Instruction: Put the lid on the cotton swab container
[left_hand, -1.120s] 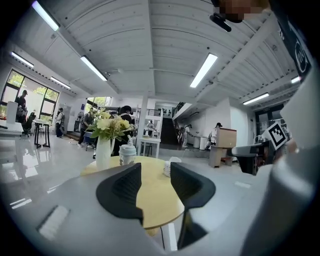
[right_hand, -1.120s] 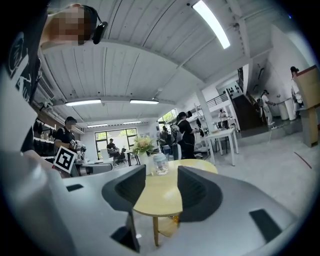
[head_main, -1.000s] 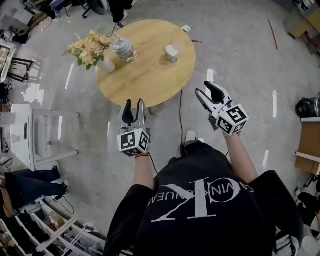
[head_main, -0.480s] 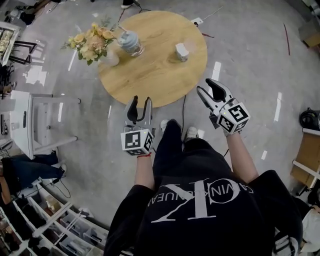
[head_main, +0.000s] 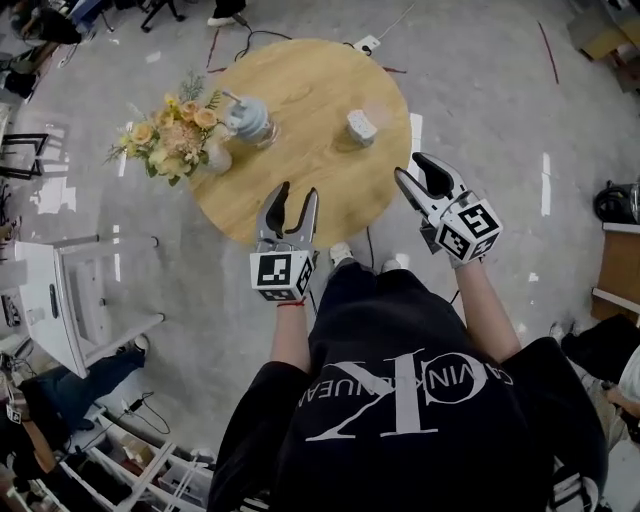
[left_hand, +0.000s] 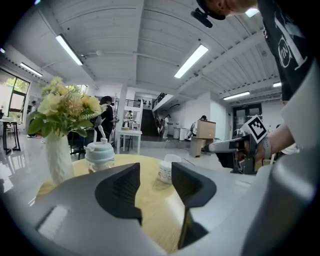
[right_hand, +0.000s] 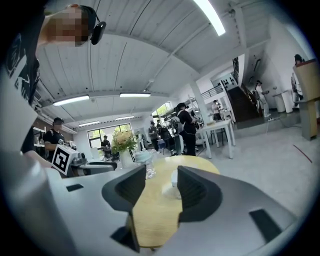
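A small white cotton swab container (head_main: 360, 127) stands on the right part of the round wooden table (head_main: 310, 170). In the left gripper view the container (left_hand: 166, 170) shows beyond the jaws. In the right gripper view the container (right_hand: 174, 178) is half hidden by one jaw. I cannot make out a separate lid. My left gripper (head_main: 297, 192) hovers over the table's near edge; its jaws are opening, with nothing between them. My right gripper (head_main: 412, 172) hangs open and empty by the table's right rim. Both are well short of the container.
A pale blue lidded jar (head_main: 248, 120) and a white vase of yellow flowers (head_main: 170, 145) stand on the table's left part. A cable and power strip (head_main: 365, 45) lie on the floor behind. A white stand (head_main: 70, 300) is at the left. People and furniture show far off.
Both grippers have moved forward toward the table; the left one now reaches over its near edge. The left jaws stand slightly wider. The things on the table have not moved.
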